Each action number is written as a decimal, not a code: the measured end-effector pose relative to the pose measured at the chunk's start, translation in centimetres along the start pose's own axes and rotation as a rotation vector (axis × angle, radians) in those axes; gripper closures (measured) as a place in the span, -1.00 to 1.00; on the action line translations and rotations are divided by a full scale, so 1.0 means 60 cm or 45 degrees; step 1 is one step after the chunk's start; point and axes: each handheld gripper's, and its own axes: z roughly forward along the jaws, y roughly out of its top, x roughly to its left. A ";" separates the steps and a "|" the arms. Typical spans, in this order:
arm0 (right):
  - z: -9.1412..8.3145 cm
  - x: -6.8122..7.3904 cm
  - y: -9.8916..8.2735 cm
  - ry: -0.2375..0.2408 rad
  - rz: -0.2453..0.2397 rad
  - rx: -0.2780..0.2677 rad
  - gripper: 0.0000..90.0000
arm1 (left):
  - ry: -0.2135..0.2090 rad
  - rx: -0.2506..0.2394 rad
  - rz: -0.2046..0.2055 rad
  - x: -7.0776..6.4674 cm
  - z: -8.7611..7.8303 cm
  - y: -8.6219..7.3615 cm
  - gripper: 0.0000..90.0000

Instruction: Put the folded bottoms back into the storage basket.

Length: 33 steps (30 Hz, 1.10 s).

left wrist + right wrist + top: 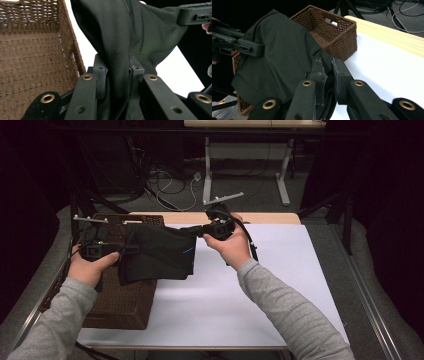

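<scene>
1. The left gripper (131, 249) has its fingers (100, 75) clamped on one edge of the dark cloth (157, 252); the right gripper (199, 232) pinches the opposite edge.
2. Both hands hold the cloth stretched in the air, hanging over the brown wicker basket (120, 305) at the left end of the worktop (260, 290).
3. White worktop lies open to the right.

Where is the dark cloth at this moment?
In the high view the dark cloth hangs at the table's left side, stretched between the left hand-held gripper and the right hand-held gripper, partly over the brown wicker basket.
</scene>
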 end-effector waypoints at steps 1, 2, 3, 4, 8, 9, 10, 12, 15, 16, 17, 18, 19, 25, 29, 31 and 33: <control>0.004 0.002 0.002 0.002 -0.003 0.000 0.80 | 0.003 0.000 0.005 0.002 -0.003 0.001 0.64; 0.006 0.003 0.005 0.003 -0.009 0.004 0.80 | 0.012 0.000 -0.002 0.004 -0.005 0.002 0.64; 0.009 0.006 0.007 0.001 -0.009 0.002 0.80 | 0.019 -0.002 -0.001 0.007 -0.008 0.003 0.64; 0.013 0.009 0.009 0.005 -0.013 -0.004 0.80 | 0.024 -0.003 0.004 0.009 -0.011 0.004 0.64; 0.023 0.019 0.015 0.002 -0.012 -0.009 0.80 | 0.039 -0.003 -0.008 0.018 -0.020 0.005 0.63; 0.026 0.021 0.017 0.002 -0.013 -0.008 0.80 | 0.044 -0.007 -0.015 0.020 -0.022 0.004 0.64; 0.029 0.024 0.019 0.001 -0.013 -0.011 0.80 | 0.051 -0.006 -0.018 0.022 -0.024 0.004 0.63; 0.034 0.029 0.023 0.001 -0.018 -0.009 0.80 | 0.058 -0.009 -0.021 0.027 -0.030 0.004 0.63; 0.041 0.040 0.028 0.003 -0.023 -0.010 0.80 | 0.072 -0.012 -0.025 0.034 -0.041 0.005 0.64; 0.045 0.045 0.030 -0.001 -0.035 -0.002 0.80 | 0.075 -0.011 -0.019 0.035 -0.044 0.005 0.63; 0.047 0.047 0.031 -0.002 -0.040 -0.001 0.80 | 0.082 -0.012 -0.015 0.038 -0.049 0.005 0.63; 0.050 0.052 0.034 -0.001 -0.044 0.000 0.80 | 0.086 -0.015 -0.019 0.039 -0.052 0.005 0.63; 0.052 0.055 0.036 0.001 -0.047 -0.003 0.80 | 0.086 -0.013 -0.016 0.041 -0.055 0.005 0.63; 0.069 0.072 0.046 0.005 -0.068 0.006 0.80 | 0.114 -0.012 -0.021 0.056 -0.073 0.006 0.64; 0.082 0.082 0.052 0.007 -0.076 0.011 0.80 | 0.133 -0.022 -0.033 0.063 -0.084 0.007 0.63; 0.086 0.087 0.056 0.010 -0.079 0.011 0.80 | 0.137 -0.020 -0.029 0.068 -0.089 0.007 0.63; 0.091 0.092 0.059 0.012 -0.083 0.009 0.80 | 0.144 -0.024 -0.036 0.072 -0.094 0.007 0.64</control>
